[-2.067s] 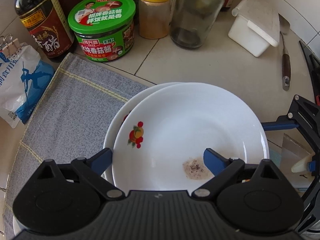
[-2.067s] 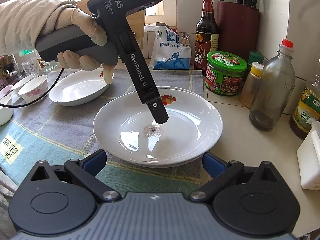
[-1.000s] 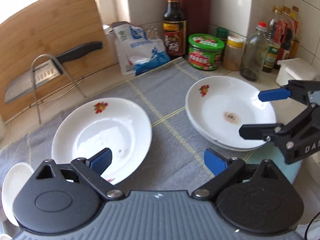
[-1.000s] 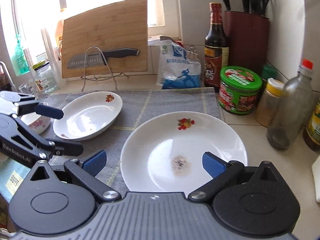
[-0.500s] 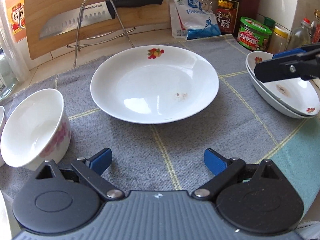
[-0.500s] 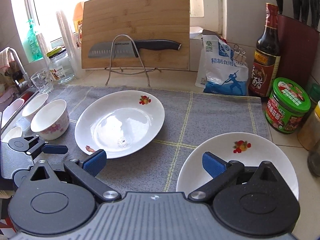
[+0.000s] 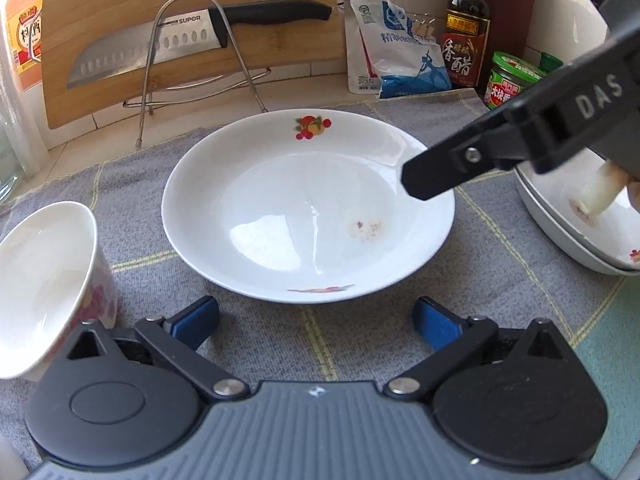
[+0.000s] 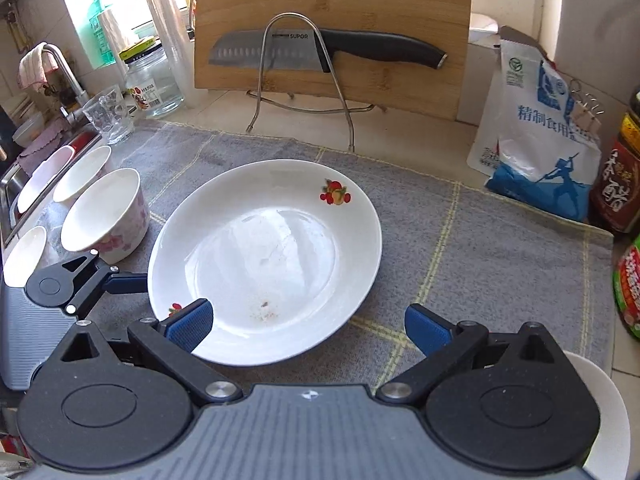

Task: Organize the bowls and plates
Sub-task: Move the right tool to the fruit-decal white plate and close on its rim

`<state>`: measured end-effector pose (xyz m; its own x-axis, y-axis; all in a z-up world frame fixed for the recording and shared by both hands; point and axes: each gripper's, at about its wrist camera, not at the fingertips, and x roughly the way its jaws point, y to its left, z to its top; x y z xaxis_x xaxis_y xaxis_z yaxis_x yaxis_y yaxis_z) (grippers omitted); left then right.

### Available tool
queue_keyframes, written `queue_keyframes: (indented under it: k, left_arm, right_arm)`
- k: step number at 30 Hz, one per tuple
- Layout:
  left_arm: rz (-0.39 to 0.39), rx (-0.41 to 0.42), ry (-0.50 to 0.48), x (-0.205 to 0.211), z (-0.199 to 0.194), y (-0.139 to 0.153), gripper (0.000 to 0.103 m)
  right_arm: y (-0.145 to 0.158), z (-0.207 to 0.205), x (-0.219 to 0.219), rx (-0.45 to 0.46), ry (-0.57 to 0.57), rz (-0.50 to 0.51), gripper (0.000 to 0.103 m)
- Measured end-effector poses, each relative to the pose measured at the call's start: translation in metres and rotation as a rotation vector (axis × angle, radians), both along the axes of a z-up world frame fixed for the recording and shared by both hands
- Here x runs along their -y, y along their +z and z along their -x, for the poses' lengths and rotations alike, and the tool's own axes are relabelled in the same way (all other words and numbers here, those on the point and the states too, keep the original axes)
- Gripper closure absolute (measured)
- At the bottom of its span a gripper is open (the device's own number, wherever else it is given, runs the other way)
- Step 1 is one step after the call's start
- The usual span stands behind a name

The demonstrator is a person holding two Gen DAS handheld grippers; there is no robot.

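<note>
A white plate with a fruit print [image 7: 308, 208] lies alone on the grey cloth; it also shows in the right wrist view [image 8: 264, 256]. My left gripper [image 7: 316, 326] is open and empty just short of its near rim. My right gripper [image 8: 306, 326] is open and empty, hovering over the plate's near right rim. Two stacked plates [image 7: 580, 232] sit at the right. A flowered bowl [image 7: 44, 276] stands left of the plate, seen also in the right wrist view [image 8: 106, 216], with more white bowls [image 8: 82, 174] behind it.
A cutting board [image 8: 332, 20] and a knife on a wire stand [image 8: 320, 50] stand at the back. A salt bag [image 8: 536, 136], vinegar bottle [image 7: 466, 28] and green-lidded jar [image 7: 516, 80] line the right. A glass [image 8: 108, 114], jar and sink tap are at the left.
Both grippers have moved closer to the single plate. The right gripper has swung left, away from the stacked plates, and now hangs over the single plate's right side.
</note>
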<state>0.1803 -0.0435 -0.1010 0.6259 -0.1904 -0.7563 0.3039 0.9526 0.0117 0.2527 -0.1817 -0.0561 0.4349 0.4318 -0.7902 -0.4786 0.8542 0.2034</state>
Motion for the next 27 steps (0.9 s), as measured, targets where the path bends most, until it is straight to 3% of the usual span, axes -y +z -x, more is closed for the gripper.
queue_keyframes:
  k: [7, 12, 16, 21, 27]
  left_arm:
    - [0.003, 0.001, 0.023, 0.002, -0.003, 0.0, 0.0]
    - [0.007, 0.016, 0.025, 0.002, -0.001, -0.001, 0.0]
    - [0.009, 0.017, 0.043, 0.002, 0.001, 0.0, 0.0]
    - [0.012, 0.026, 0.054, 0.003, 0.002, 0.0, 0.0]
    - [0.014, 0.036, 0.058, 0.003, 0.002, 0.0, 0.0]
  right_arm:
    - [-0.021, -0.053, -0.017, -0.127, 0.081, 0.015, 0.0]
    - [-0.035, -0.067, -0.029, -0.178, 0.163, 0.034, 0.0]
    - [-0.034, -0.07, -0.035, -0.167, 0.208, 0.072, 0.0]
    - [-0.034, -0.077, -0.026, -0.188, 0.197, 0.018, 0.0]
    - [-0.034, -0.074, -0.027, -0.16, 0.266, 0.042, 0.0]
